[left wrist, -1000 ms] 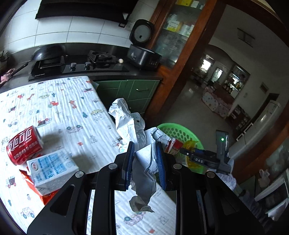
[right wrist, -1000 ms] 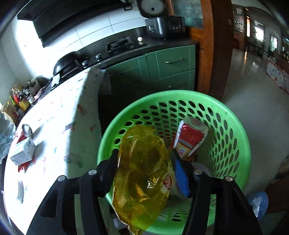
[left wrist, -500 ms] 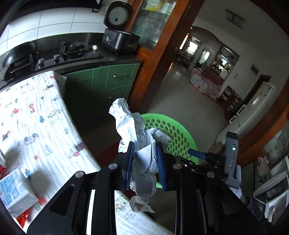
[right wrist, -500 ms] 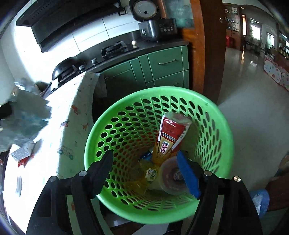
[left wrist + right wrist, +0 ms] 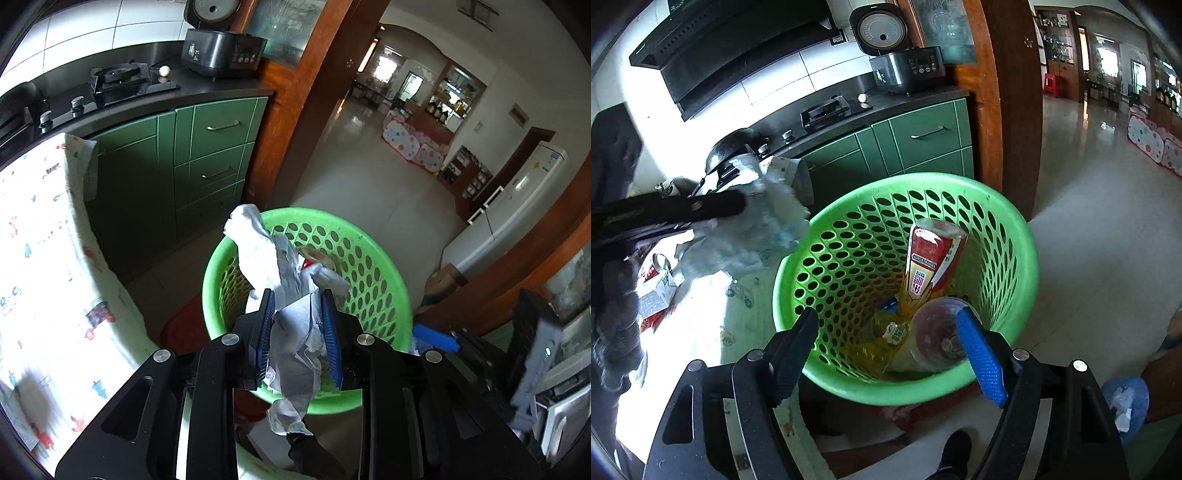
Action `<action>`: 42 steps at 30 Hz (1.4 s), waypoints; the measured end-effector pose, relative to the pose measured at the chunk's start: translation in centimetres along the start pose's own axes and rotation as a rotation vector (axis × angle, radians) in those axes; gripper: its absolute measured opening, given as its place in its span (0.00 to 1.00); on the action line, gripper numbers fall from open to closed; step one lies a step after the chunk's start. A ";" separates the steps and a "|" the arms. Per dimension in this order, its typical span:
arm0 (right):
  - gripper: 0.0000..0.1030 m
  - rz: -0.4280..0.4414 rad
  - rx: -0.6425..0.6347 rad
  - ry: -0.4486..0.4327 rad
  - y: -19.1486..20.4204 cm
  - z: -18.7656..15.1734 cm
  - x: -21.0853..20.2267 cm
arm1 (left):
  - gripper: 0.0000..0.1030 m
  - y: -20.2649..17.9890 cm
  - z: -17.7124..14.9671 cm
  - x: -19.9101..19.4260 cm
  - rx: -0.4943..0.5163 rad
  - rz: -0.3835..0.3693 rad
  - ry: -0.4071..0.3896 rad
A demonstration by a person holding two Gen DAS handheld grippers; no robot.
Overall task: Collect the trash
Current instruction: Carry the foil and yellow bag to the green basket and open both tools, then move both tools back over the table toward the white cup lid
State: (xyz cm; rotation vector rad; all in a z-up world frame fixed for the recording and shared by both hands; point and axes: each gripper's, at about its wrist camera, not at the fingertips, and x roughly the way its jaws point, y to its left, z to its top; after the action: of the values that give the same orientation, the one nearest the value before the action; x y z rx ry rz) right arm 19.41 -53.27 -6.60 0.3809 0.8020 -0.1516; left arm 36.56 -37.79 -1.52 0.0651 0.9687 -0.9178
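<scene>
Evidently the paper (image 5: 291,332), a crumpled grey-white wad with loose tails above and below, is pinched in the left gripper (image 5: 298,338) above the near rim of the basket (image 5: 384,280), placed to fall inside. The right gripper (image 5: 886,354) hangs wide open and empty over the basket, where a bottle (image 5: 925,266) and yellow wrapper (image 5: 882,332) already lie.

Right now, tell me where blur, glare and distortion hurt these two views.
Left wrist view: fisheye bends the doorframe, the tablecloth smears at the lower left, and the floor glares. Right wrist view: the crumpled paper and left gripper are blurred, the wall tiles blow out white, and the green basket is sharp.
</scene>
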 end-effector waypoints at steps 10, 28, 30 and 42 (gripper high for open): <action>0.72 -0.006 0.016 0.010 -0.5 -1.1 -0.6 | 0.54 -0.1 -1.0 0.9 -0.013 0.012 -0.003; 0.73 0.093 -0.061 -0.029 7.7 -3.1 -5.2 | 0.55 2.7 -9.5 -13.2 -0.022 0.179 -0.105; 0.75 0.112 -0.074 -0.025 9.0 -3.4 -5.3 | 0.59 3.5 -10.8 -14.8 -0.030 0.211 -0.116; 0.79 0.210 -0.173 0.000 16.6 -4.8 -5.1 | 0.64 13.1 -19.5 -24.9 -0.219 0.377 -0.175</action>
State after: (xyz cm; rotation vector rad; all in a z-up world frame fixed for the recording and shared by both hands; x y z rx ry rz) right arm 17.25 -36.17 -1.41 0.2994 0.7634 0.1135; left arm 26.61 -5.14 0.67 -0.0188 0.8513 -0.4601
